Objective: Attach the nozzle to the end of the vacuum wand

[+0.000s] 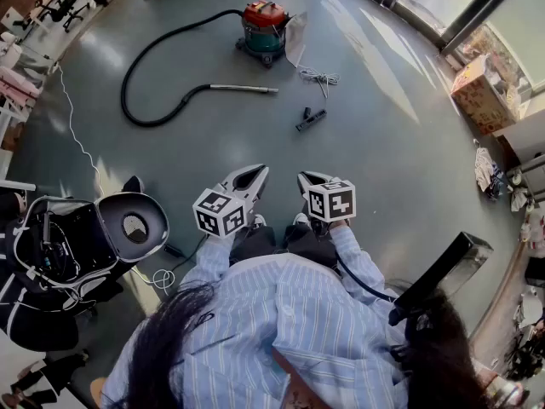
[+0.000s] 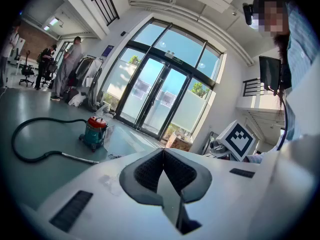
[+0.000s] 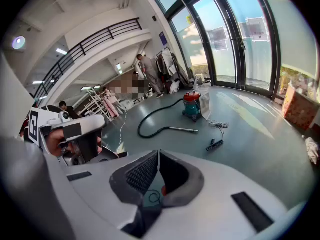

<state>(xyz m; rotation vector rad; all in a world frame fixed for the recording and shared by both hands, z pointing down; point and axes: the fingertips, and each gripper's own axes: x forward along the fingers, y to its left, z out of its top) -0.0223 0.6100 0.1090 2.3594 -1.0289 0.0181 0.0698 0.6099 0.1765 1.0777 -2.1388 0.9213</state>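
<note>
A red and teal vacuum cleaner (image 1: 263, 29) stands far ahead on the grey floor. Its black hose loops left and ends in a metal wand (image 1: 243, 88) lying flat, also seen as the wand (image 3: 183, 129) and the wand (image 2: 79, 158). The black nozzle (image 1: 310, 120) lies to the right of the wand's tip, apart from it, and shows as the nozzle (image 3: 214, 144). My left gripper (image 1: 256, 174) and right gripper (image 1: 305, 180) are held side by side close to my body, both shut and with nothing in them, well short of the nozzle.
A white power cord (image 1: 320, 77) lies coiled right of the vacuum. A backpack rig with a seat-shaped part (image 1: 129, 224) sits at my left. Cardboard boxes (image 1: 481, 95) stand at the right by the glass wall. People (image 2: 70, 66) stand at the far side near clothes racks.
</note>
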